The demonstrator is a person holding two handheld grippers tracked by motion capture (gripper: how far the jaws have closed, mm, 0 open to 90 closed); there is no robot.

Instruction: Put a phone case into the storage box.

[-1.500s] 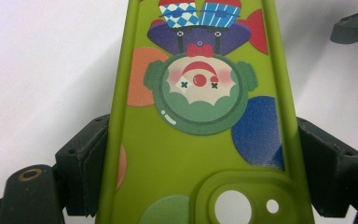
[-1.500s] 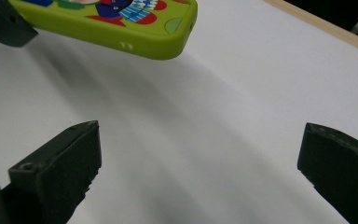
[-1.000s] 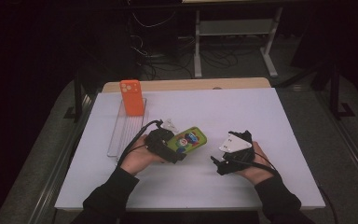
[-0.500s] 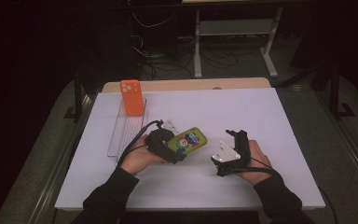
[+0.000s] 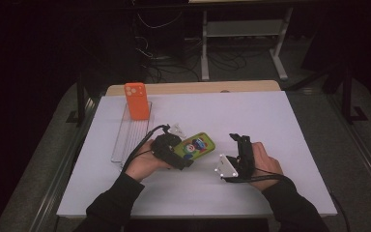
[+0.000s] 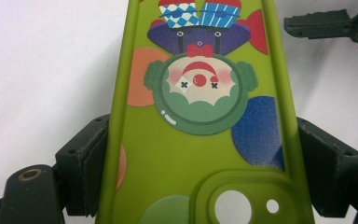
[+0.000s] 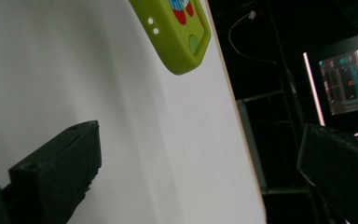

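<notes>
- Looking from the near edge of the white bench (image 5: 280, 121), we see two dark sleeves come in from the bottom of the high view, one hand on each claw
- Our right claw (image 5: 235, 140) sits in the right hand on the near right part of the bench, lying on its side with its grey plate toward the middle; its jaws stand wide apart with nothing between them, as the right gripper view shows
- Our left claw (image 5: 186, 157) sits just left of it, near the middle of the bench, and its two black jaws press on the long sides of the green phone case (image 6: 200, 121)
- We see the green phone case from the left gripper view with its clown picture upward and its camera cut-out nearest the claw; in the high view it slants away toward the right, close to the bench top
- Farther back on the left we see a clear rack (image 5: 128, 137), and at its far end an orange phone case (image 5: 136, 100) stands upright
</notes>
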